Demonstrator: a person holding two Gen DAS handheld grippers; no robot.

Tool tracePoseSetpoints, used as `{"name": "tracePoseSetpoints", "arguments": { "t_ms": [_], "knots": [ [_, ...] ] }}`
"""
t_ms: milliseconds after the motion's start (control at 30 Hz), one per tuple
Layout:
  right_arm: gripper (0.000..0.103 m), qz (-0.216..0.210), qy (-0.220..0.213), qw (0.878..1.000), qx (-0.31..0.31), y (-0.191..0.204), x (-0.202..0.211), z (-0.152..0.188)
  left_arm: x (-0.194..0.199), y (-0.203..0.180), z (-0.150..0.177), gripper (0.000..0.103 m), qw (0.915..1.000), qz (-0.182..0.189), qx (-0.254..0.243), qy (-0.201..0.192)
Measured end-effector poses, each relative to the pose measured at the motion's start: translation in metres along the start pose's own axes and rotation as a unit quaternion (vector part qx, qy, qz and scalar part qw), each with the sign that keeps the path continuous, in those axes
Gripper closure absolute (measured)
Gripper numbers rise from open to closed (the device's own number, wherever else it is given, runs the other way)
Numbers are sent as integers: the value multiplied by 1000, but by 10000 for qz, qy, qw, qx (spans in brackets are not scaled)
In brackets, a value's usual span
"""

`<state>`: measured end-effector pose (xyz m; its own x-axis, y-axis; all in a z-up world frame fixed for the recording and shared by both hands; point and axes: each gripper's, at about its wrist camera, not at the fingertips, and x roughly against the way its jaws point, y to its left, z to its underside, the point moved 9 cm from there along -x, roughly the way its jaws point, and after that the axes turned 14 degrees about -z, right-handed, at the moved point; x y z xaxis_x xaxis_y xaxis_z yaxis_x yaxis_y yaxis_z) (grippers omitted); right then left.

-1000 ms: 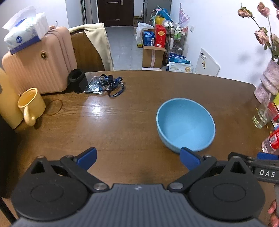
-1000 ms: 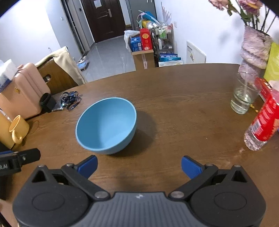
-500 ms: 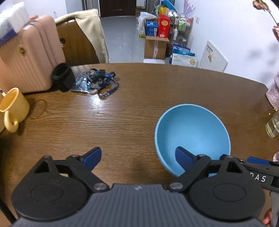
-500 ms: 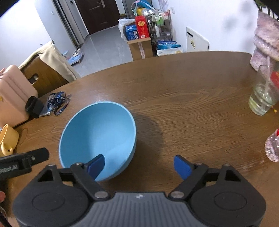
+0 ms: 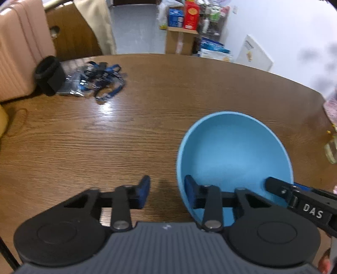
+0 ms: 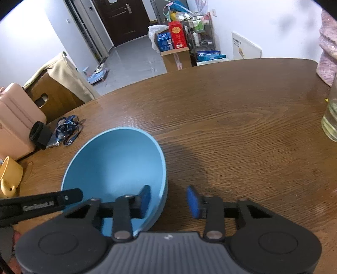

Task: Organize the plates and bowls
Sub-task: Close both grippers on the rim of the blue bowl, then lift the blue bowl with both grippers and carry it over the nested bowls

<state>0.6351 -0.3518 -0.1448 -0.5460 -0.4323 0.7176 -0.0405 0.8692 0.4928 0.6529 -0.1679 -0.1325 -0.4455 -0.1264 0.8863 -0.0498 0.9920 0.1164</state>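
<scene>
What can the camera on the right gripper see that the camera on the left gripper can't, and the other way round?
Only the right wrist view shows the yellow mug, the dark door down the hallway and the water glass clearly.

Only the left wrist view shows the right gripper's arm lettered DAS reaching in.

Both show the blue bowl on the wooden table, the blue lanyards and the pink suitcase. In each view the gripper's jaws, which have just been closing, straddle the bowl's rim, one finger inside and one outside.

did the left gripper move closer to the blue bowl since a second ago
Yes. The left gripper has come forward and down; its jaws, just closing, now straddle the blue bowl's near rim, while the lanyard lies where it was.
</scene>
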Motion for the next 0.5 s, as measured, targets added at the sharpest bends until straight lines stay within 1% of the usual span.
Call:
{"name": "tracePoseSetpoints", "arguments": {
  "t_ms": [67,133,233,500],
  "knots": [
    [84,-128,-4,9999,-9,2,-1,1,0,-3,1,83,10000,69,-25,-22],
    [88,-209,4,9998,26,6,-2,2,2,-7,3,92,9999,116,-98,-50],
    [88,-62,21,9998,174,11,-1,3,7,-10,4,92,9998,15,-161,-133],
    [88,-58,-47,9997,239,22,17,7,30,-7,5,92,9995,9,-68,-311]
  ]
}}
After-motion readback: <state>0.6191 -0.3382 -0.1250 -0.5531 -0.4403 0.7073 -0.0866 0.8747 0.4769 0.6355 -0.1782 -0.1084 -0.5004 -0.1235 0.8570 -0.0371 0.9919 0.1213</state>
